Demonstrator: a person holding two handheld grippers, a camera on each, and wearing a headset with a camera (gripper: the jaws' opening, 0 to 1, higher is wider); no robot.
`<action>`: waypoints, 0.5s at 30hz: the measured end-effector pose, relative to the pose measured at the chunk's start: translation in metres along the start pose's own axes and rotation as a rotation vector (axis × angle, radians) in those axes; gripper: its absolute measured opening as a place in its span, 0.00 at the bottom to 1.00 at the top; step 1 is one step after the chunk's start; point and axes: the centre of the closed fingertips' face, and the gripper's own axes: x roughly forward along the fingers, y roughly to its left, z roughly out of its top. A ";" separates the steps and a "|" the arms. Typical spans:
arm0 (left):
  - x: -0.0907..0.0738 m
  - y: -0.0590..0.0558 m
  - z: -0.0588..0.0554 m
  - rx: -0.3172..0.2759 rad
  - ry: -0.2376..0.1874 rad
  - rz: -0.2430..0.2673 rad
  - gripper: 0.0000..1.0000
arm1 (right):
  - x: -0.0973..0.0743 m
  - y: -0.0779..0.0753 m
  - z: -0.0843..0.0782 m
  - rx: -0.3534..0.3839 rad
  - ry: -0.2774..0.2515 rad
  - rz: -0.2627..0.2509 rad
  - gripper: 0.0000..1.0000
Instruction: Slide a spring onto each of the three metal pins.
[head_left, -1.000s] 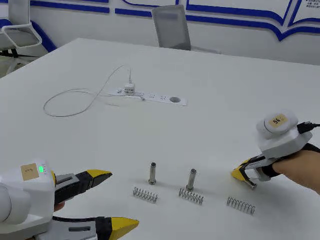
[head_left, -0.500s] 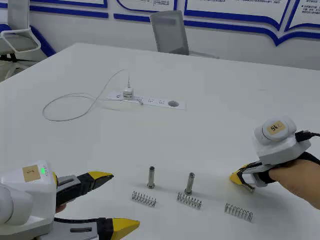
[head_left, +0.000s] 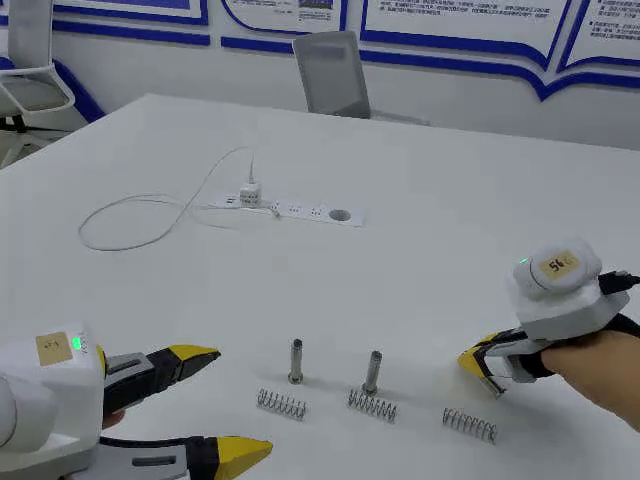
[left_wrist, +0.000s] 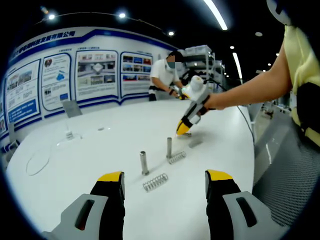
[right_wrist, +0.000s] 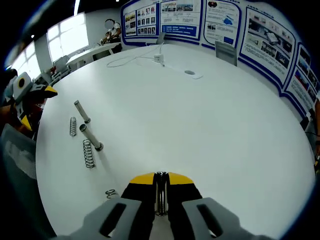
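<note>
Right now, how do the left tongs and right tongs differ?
Left tongs are open and empty; right tongs are shut on a pin. Left tongs sit left of the springs; right tongs sit right of them, tips low by the table. Both have yellow tips.

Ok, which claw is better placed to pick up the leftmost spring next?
Probably left: the left claw is open, empty and nearest that spring; the right claw is shut on a pin.
</note>
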 end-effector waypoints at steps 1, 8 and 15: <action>0.000 0.000 0.000 0.000 -0.001 0.000 0.66 | -0.001 0.000 0.000 0.000 -0.001 0.001 0.09; 0.000 -0.001 0.004 0.006 -0.006 -0.002 0.67 | -0.009 0.001 0.002 -0.002 -0.019 -0.005 0.09; -0.002 -0.001 0.004 0.008 -0.008 0.001 0.67 | -0.015 0.006 0.002 -0.004 -0.033 -0.005 0.09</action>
